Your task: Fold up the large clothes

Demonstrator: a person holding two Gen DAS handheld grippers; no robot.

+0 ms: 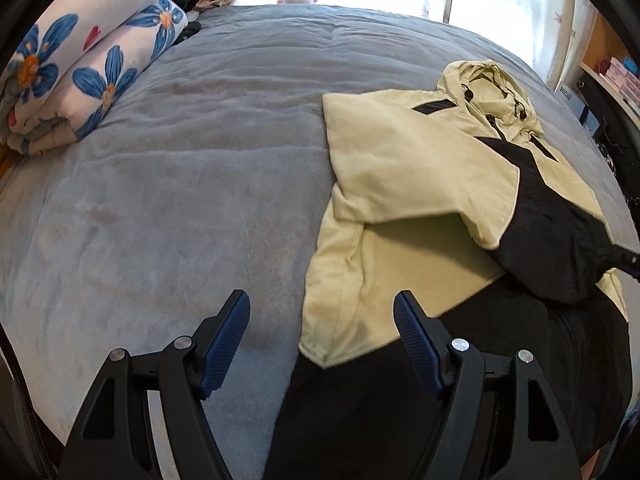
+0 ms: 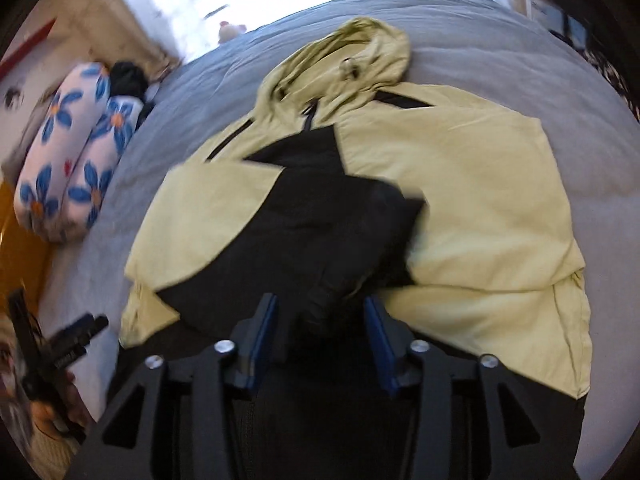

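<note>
While blur smears the jacket (image 2: 460,200), both grippers, left (image 1: 322,312) and right (image 2: 320,316), gape apart, holding nothing.

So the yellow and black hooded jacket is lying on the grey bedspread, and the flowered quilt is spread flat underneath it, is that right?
Not quite. The flowered quilt is not spread under the jacket; it sits rolled up at the far left side of the bed, apart from it. The left wrist view shows this clearly. The rest holds: the yellow and black hooded jacket lies on the grey bedspread.

Jacket (image 2: 460,200) hem behind right tool (image 2: 320,320)
</note>
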